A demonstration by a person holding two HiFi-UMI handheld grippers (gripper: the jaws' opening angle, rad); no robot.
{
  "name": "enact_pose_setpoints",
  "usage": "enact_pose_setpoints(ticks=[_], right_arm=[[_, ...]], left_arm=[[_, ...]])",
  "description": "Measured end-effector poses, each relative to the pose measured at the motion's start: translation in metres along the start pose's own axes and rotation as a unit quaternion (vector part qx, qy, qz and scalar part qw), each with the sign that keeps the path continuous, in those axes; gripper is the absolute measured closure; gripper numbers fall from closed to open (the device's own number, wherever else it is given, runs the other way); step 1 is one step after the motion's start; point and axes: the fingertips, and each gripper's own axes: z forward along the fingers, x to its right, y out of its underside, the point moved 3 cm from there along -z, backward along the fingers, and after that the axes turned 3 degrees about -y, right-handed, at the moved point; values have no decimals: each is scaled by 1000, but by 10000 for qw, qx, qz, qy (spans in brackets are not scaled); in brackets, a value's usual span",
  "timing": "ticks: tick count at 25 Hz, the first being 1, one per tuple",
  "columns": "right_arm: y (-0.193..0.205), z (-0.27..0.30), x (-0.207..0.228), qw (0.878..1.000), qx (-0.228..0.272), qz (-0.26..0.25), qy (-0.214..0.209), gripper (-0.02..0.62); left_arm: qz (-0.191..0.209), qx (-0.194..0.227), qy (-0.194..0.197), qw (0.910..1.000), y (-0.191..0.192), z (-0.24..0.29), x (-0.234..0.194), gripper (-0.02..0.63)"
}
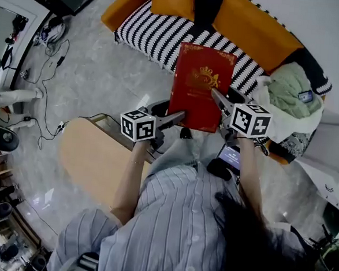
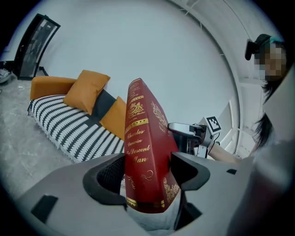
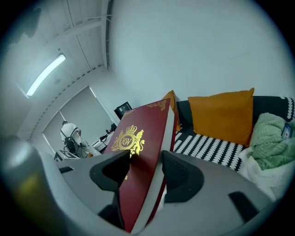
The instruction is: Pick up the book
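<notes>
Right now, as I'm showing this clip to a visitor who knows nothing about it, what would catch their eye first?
The red book with its gold crest, held in mid-air at the centre of the head view, clamped from either side by the left hand-held gripper and the right hand-held gripper. Behind it, the black-and-white striped sofa with its orange cushions stands out.

"Charles Darwin, The Descent of Man" is being shown in gilt on the spine [image 2: 137, 152] of the book [image 2: 159, 133]; seemingly "RW" is being displayed within its cover crest [image 3: 128, 140].
</notes>
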Motion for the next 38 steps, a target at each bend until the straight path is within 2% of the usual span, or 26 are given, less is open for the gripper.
enact_pose_setpoints(ticks=[5,14,18,22,28,38], right_arm=[[6,-23,-2,9999,71,-72,81,365],[22,-71,9,9998,163,140,-20,365],[39,-104,20,9997,135,184,-41,367],[55,-142,28,9996,152,243,-27,370],[92,-206,21,9998,199,-53,-64,373],[89,-212,16,9987,273,-159,-394,377]], left_arm=[[-29,75,114,9999,12,1,18,284],[110,178,4,9998,31,6,61,284],[86,331,-39,9994,51,11,89,285],[-116,495,-6,9987,77,16,121,285],[-103,670,-68,9977,133,9,177,285],[178,778,-268,9965,131,3,190,285]])
